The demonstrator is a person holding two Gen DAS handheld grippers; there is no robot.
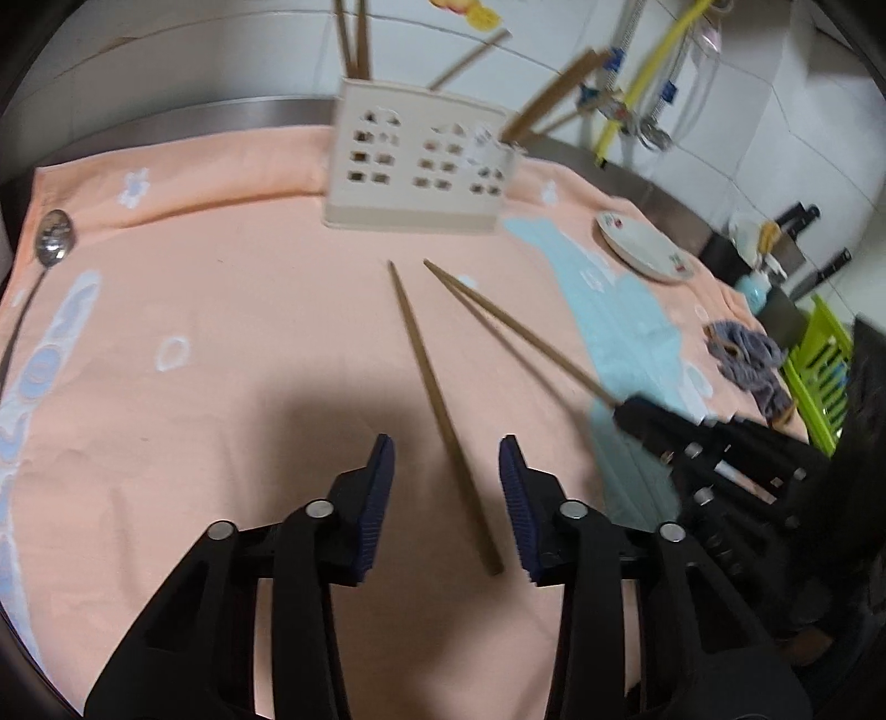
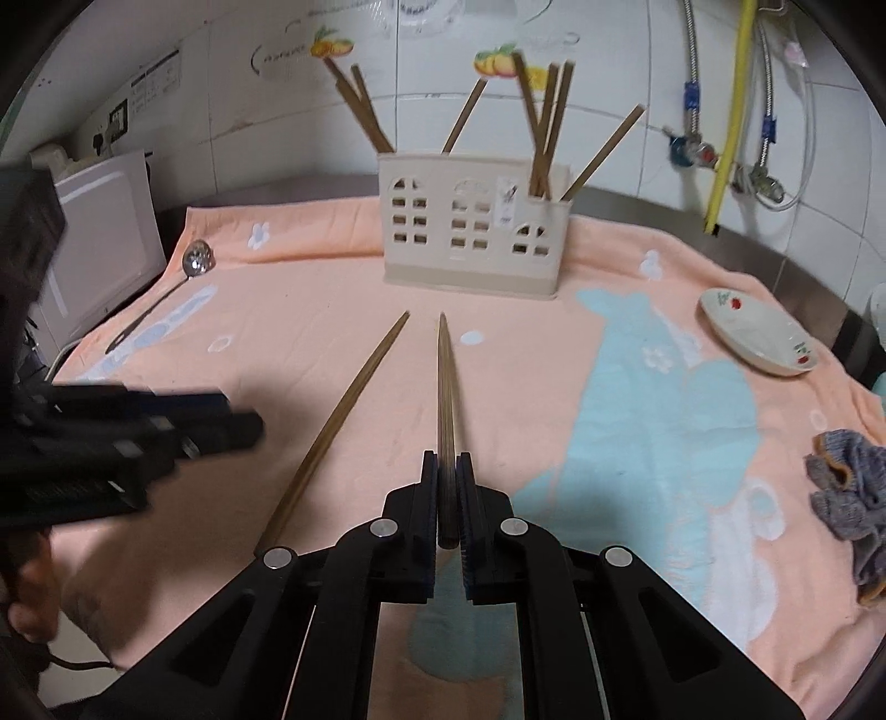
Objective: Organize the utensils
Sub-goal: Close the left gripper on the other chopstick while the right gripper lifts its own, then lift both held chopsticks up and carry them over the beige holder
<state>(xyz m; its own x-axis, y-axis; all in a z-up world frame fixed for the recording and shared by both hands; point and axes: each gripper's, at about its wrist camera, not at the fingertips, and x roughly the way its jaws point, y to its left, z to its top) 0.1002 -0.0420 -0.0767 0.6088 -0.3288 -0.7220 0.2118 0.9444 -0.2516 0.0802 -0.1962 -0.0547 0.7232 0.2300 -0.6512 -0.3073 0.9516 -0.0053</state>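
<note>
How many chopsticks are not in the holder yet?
2. One chopstick is clamped in the right claw, pointing at the holder. The other chopstick lies on the towel between the left claw's open pads.

Chopsticks (image 1: 354,39) standing in the holder (image 1: 415,166): tops cut off by the frame edge. Left gripper (image 2: 243,429) motion-blurred beside holder; spoon (image 1: 52,241) handle runs out of frame.

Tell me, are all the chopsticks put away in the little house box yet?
Not yet. Several chopsticks already stand in the holder. The right gripper is shut on one chopstick. Another chopstick lies on the towel between the left gripper's open fingers, not gripped. The ladle lies at the towel's edge too.
</note>
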